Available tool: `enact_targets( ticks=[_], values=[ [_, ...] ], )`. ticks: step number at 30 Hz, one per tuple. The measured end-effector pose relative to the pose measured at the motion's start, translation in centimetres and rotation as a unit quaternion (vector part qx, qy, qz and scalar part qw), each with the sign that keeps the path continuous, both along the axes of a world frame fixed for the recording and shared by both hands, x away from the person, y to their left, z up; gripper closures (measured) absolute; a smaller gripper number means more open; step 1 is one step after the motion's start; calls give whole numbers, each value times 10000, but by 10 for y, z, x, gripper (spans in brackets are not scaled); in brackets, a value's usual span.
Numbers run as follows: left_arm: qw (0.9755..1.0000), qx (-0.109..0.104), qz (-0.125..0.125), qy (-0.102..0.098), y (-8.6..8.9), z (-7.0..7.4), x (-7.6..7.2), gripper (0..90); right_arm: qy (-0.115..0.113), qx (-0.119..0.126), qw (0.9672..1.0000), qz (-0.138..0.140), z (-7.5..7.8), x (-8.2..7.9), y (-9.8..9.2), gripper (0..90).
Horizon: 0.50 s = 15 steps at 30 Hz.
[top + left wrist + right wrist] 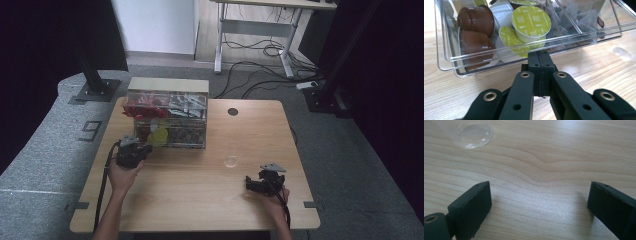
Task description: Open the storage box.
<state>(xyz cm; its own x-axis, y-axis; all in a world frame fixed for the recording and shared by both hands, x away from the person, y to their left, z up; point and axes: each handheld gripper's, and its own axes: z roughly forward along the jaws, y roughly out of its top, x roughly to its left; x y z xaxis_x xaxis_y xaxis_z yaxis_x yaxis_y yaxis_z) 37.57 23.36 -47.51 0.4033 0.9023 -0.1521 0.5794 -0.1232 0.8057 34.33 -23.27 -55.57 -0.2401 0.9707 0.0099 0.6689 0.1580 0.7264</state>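
Observation:
A clear drawer point(449, 53) stands pulled out from a see-through organizer box point(190, 95) at the table's back left. It holds brown capsules point(475, 17), green-lidded capsules point(531, 21) and tea bags point(579, 22). My left gripper point(540, 56) point(144, 149) is shut, its jaws pressed flat together, with its tips right against the drawer's front wall; nothing shows between them. My right gripper point(540, 202) point(251, 183) stands open low over the bare wood at the front right, nothing between its jaws. A small clear cup point(471, 135) point(230, 159) stands ahead of it.
The wooden table point(200, 200) has a round cable hole point(233, 111) at the back. Upper organizer compartments hold red packets point(142, 107). Grey carpet, black frame posts and a desk with loose cables lie beyond the table.

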Motion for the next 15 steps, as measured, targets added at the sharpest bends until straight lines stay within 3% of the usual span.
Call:
enact_targets(
  ticks=[15],
  values=[
    [9999,-84,-51,62,3,6,3,900,-20,21,10000,-61,0,-2,0,78]
  ],
)
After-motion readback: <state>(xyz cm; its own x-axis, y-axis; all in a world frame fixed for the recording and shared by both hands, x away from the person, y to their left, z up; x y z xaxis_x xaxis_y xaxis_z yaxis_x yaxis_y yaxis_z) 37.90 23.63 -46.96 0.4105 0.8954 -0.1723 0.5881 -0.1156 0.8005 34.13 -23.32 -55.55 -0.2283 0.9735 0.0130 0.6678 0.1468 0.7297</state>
